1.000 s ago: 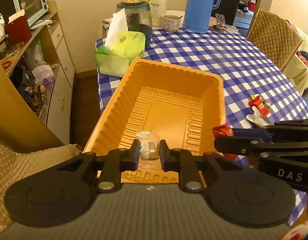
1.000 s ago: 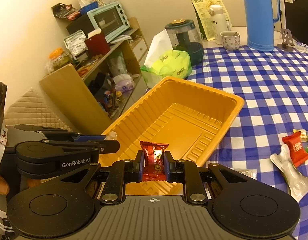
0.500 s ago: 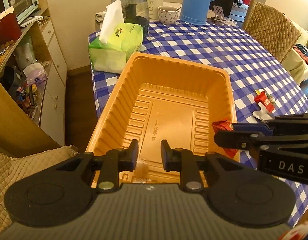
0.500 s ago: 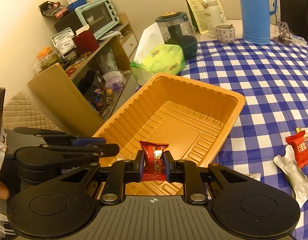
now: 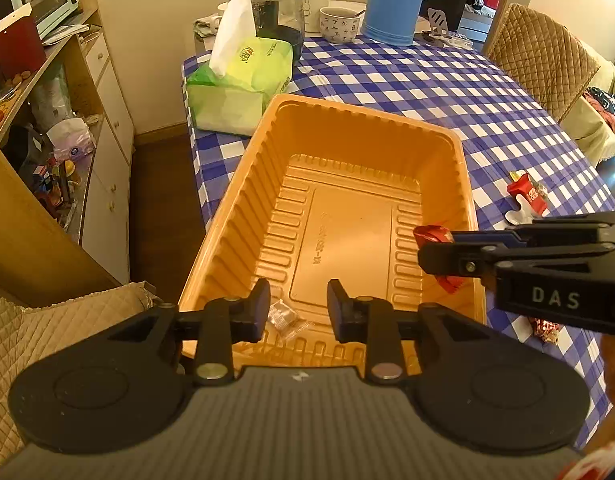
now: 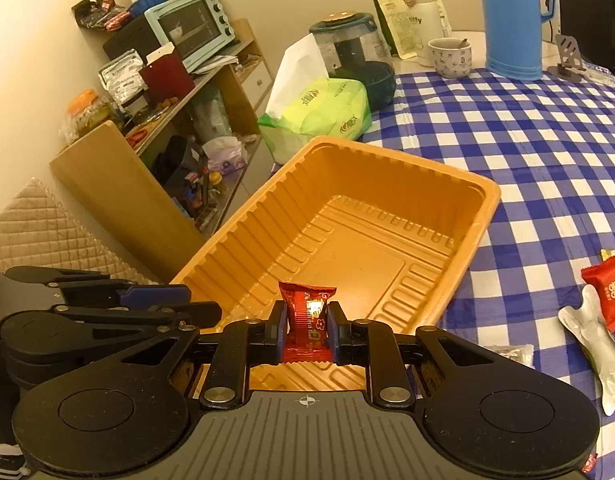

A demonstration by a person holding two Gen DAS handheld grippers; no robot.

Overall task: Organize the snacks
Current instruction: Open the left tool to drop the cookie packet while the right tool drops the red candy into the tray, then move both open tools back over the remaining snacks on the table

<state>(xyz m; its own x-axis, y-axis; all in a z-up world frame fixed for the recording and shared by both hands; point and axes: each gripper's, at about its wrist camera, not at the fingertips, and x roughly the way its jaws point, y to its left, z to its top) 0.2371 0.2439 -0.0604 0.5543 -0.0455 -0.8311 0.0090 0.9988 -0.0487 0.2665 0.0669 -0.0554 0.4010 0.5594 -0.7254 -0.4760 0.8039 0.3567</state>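
An orange plastic tray (image 5: 359,120) (image 6: 479,184) stands on the blue checked table. A small clear-wrapped snack (image 5: 285,317) lies on the tray floor at its near end. My left gripper (image 5: 298,306) is open and empty just above it. My right gripper (image 6: 306,328) is shut on a red wrapped candy (image 6: 307,322), held over the tray's near right edge; the candy also shows in the left wrist view (image 5: 433,236). More snacks lie on the table to the right: a red packet (image 6: 605,298), a silver packet (image 6: 595,344) and a small clear one (image 6: 511,352).
A green tissue pack (image 5: 243,88) sits beyond the tray's far left corner. A dark kettle (image 5: 275,12), a cup (image 5: 341,24) and a blue flask (image 5: 399,0) stand at the table's far end. A shelf unit (image 6: 179,92) is left, a quilted chair (image 5: 543,56) right.
My left gripper let go of the clear-wrapped snack, which now lies in the tray, and the jaws stand wide apart. The right gripper still holds the red candy.
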